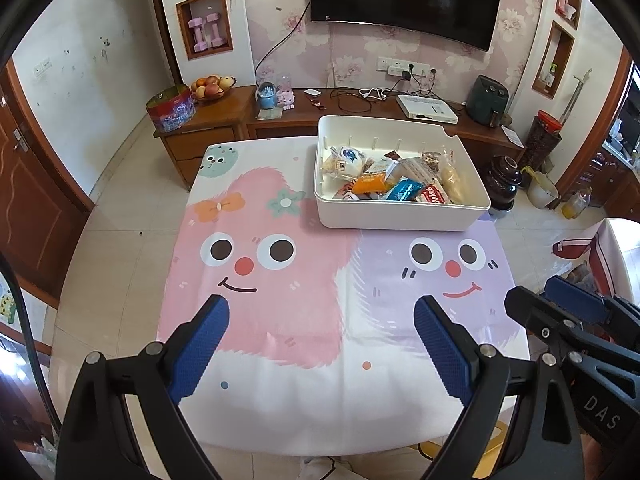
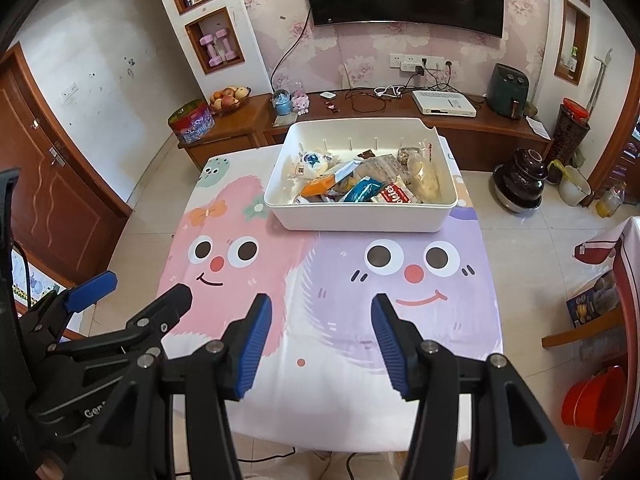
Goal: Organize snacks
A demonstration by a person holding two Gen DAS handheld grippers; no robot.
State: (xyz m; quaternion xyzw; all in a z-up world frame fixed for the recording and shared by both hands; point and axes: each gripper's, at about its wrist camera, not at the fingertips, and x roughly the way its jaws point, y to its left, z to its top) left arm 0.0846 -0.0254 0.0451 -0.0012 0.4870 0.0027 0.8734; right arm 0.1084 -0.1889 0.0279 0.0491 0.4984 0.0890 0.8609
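White plastic bin [image 1: 400, 216] of snacks [image 1: 394, 178] sits at the desk's [image 1: 280, 392] far edge, cloth bare nearer than it. Well short of the bin, the left hand-held gripper [image 1: 322, 320] gapes wide and the right hand-held gripper [image 2: 322, 314] stands half-spread, both empty.

A: The bin [image 1: 400, 216] looks like smooth matt white plastic, and the snack packets [image 1: 394, 180] inside are glossy, crinkled film.

B: Yes — the table cover [image 1: 280, 280] is printed and slightly shiny, and the finger pads [image 2: 252, 344] look like ribbed blue rubber.
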